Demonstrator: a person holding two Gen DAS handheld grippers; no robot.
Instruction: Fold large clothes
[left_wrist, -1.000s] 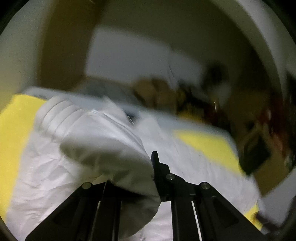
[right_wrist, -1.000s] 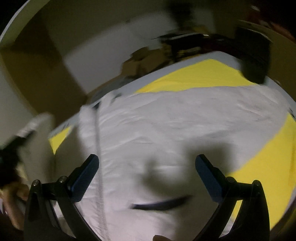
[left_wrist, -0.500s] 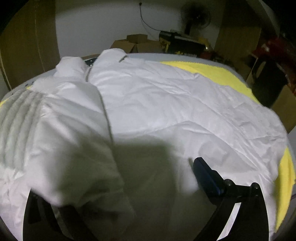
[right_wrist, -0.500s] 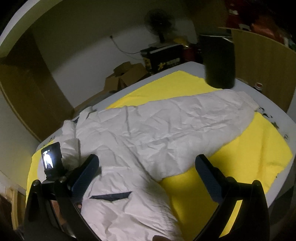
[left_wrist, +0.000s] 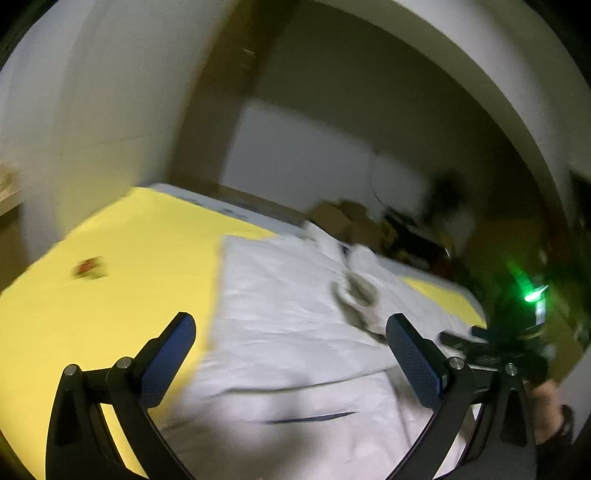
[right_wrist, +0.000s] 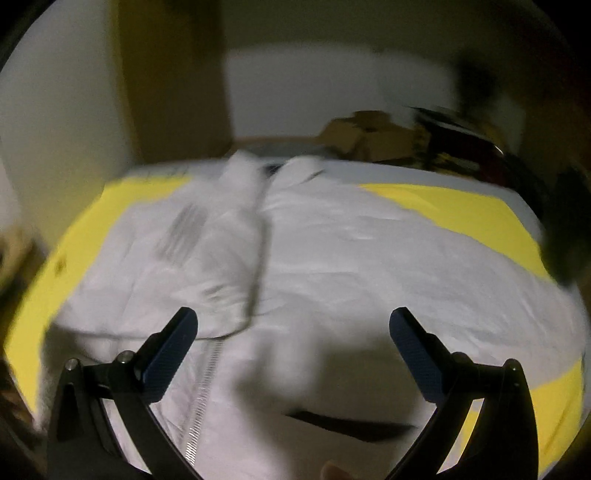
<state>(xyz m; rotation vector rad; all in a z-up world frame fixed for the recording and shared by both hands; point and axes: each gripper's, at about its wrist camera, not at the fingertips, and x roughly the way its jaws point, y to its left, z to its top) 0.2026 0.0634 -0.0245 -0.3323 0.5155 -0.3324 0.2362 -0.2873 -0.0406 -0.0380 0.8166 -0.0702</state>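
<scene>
A large white padded jacket (right_wrist: 351, 266) lies spread on a yellow sheet (right_wrist: 461, 210) over a table. One sleeve (right_wrist: 221, 236) lies folded over the jacket's left front, beside the zipper (right_wrist: 201, 387). A dark pocket slit (right_wrist: 351, 424) shows near the hem. My right gripper (right_wrist: 291, 350) is open and empty above the jacket's lower front. In the left wrist view the jacket (left_wrist: 288, 325) also shows; my left gripper (left_wrist: 291, 354) is open and empty above its lower left edge. Both views are motion-blurred.
The yellow sheet (left_wrist: 110, 280) is bare left of the jacket, with a small dark speck (left_wrist: 88, 267) on it. Cardboard boxes (right_wrist: 369, 133) and dark clutter stand behind the table. The other gripper with a green light (left_wrist: 532, 295) shows at the right.
My left gripper has let go of the sleeve, which now lies folded over the jacket's front, and has swung left. My right gripper has dropped lower over the jacket.
</scene>
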